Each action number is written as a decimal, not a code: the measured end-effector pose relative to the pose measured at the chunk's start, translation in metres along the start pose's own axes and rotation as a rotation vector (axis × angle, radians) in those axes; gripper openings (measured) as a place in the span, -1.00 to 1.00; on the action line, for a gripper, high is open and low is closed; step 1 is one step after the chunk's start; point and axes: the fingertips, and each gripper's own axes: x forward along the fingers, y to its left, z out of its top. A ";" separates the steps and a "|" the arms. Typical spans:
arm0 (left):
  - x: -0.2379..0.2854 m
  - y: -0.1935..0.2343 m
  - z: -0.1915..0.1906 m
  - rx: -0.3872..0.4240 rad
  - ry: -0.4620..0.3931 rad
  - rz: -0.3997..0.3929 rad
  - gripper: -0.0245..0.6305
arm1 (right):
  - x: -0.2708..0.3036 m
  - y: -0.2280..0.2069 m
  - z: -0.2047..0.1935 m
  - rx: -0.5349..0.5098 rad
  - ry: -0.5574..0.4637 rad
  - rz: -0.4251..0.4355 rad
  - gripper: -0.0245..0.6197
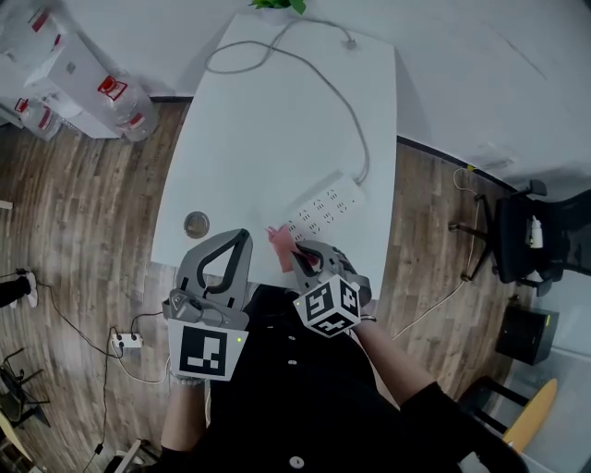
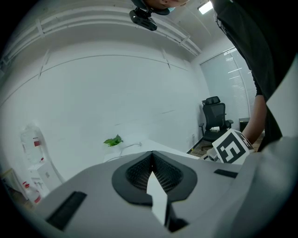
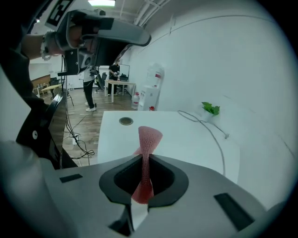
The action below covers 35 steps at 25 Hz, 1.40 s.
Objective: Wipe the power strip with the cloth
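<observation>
Room: wood-plank floor (image 1: 83,212), with a white wall (image 1: 462,55) along the far side. The white table (image 1: 277,120) runs from me to that wall, its top mostly bare. A black office chair (image 1: 526,236) stands off the table's right edge, well apart. Water bottles (image 1: 55,65) are stacked at the far left by the wall. The floor on both sides of the table is open, apart from loose wires and a small socket block (image 1: 126,341) on the left.

On the table I see the power strip (image 1: 325,208), white, lying at an angle near the right edge in the near half. Its cable (image 1: 346,102) loops up to the far end, beside a green plant (image 1: 277,5). A round metal grommet (image 1: 197,223) sits near the left edge.

Left gripper (image 1: 243,236): jaws pressed together, nothing between them, held over the near edge. Right gripper (image 1: 297,251): jaws clamped on the pink mesh cloth (image 1: 280,242), which sticks out past the tips, near the strip's near end. I can't tell if it touches.
</observation>
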 end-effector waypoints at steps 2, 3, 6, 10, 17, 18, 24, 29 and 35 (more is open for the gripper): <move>-0.001 0.002 -0.002 -0.002 0.003 0.002 -0.88 | 0.006 0.010 -0.003 -0.012 0.011 0.017 -0.77; -0.001 0.003 -0.003 -0.003 0.005 0.003 -0.88 | 0.008 0.013 -0.006 -0.016 0.018 0.022 -0.77; -0.002 0.002 -0.004 -0.009 0.010 0.003 -0.88 | 0.014 0.015 -0.019 -0.022 0.050 0.021 -0.77; -0.004 0.002 -0.008 -0.012 0.017 0.001 -0.88 | 0.020 0.009 -0.035 0.010 0.085 0.005 -0.77; -0.003 0.001 -0.008 -0.010 0.021 -0.001 -0.88 | 0.025 -0.007 -0.048 0.025 0.121 -0.028 -0.77; -0.003 0.001 -0.008 -0.010 0.021 -0.002 -0.88 | 0.025 -0.009 -0.049 0.027 0.124 -0.034 -0.77; -0.001 -0.003 -0.008 -0.008 0.023 -0.005 -0.89 | 0.025 -0.025 -0.056 0.050 0.133 -0.068 -0.77; -0.001 -0.003 -0.008 -0.008 0.026 -0.006 -0.88 | 0.024 -0.041 -0.063 0.060 0.147 -0.104 -0.77; 0.001 -0.008 -0.008 -0.010 0.032 -0.008 -0.88 | 0.018 -0.065 -0.077 0.066 0.166 -0.146 -0.77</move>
